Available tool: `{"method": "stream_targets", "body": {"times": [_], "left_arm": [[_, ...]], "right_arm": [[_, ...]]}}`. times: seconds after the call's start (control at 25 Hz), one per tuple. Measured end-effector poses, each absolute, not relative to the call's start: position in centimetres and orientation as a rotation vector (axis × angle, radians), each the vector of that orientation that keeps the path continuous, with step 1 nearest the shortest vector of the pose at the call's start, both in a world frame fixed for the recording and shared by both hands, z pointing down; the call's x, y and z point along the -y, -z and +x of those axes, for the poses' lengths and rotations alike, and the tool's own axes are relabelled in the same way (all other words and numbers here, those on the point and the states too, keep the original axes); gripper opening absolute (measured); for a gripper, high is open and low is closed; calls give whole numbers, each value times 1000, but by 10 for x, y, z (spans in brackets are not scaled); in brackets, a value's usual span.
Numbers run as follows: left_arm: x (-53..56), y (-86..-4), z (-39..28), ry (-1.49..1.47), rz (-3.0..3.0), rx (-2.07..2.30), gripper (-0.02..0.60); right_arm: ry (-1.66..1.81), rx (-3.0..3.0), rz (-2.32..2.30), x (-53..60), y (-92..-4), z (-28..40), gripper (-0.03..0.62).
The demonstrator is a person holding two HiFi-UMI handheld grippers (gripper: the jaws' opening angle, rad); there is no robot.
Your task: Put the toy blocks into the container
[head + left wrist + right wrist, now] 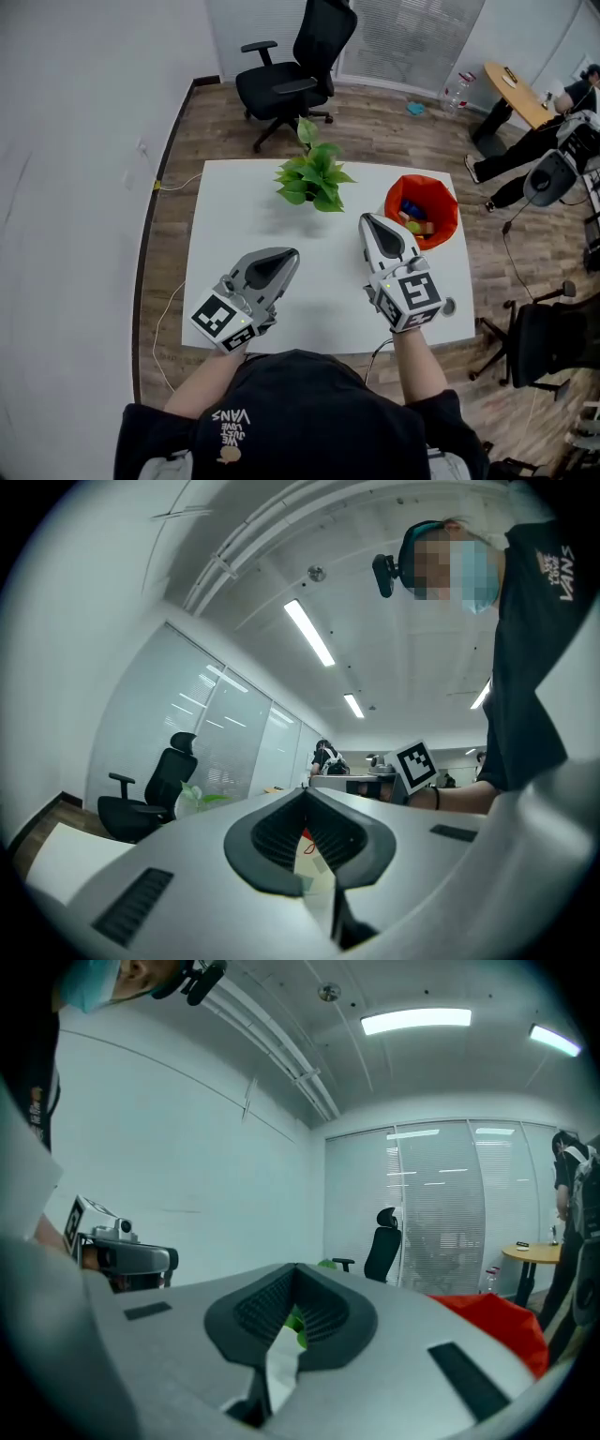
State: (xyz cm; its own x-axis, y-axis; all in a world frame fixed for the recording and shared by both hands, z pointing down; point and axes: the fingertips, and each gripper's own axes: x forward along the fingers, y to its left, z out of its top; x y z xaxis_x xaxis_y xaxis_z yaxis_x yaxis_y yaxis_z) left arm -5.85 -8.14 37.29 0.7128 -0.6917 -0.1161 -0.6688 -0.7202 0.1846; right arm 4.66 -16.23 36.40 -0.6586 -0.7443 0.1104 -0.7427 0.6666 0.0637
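Your right gripper (368, 221), jaws pressed together on nothing, has the red container (451, 202) just ahead to its right, toy blocks (412, 210) inside. Your left gripper (292, 254), likewise closed and empty, lies farther off.

White table (234, 234) with plant (312, 178), red container (448, 216)

Ahead of the fingers of the left gripper (292, 253) the table (234, 206) lies bare up to the plant (314, 178), which stands farther out between both finger pairs, while the container (450, 217) blocks passage just right of the fingertips of the right gripper (367, 218).
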Motion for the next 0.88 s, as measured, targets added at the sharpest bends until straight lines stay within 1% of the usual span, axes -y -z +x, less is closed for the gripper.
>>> {"method": "stream_targets", "body": {"times": [0.36, 0.88], "left_arm": [[75, -376, -81, 271, 2750, 1186, 11], [79, -374, -75, 283, 2757, 1174, 11]], "right_arm": [[-26, 2808, 1122, 142, -373, 9, 18], [-68, 2786, 1121, 131, -388, 11, 17]]}}
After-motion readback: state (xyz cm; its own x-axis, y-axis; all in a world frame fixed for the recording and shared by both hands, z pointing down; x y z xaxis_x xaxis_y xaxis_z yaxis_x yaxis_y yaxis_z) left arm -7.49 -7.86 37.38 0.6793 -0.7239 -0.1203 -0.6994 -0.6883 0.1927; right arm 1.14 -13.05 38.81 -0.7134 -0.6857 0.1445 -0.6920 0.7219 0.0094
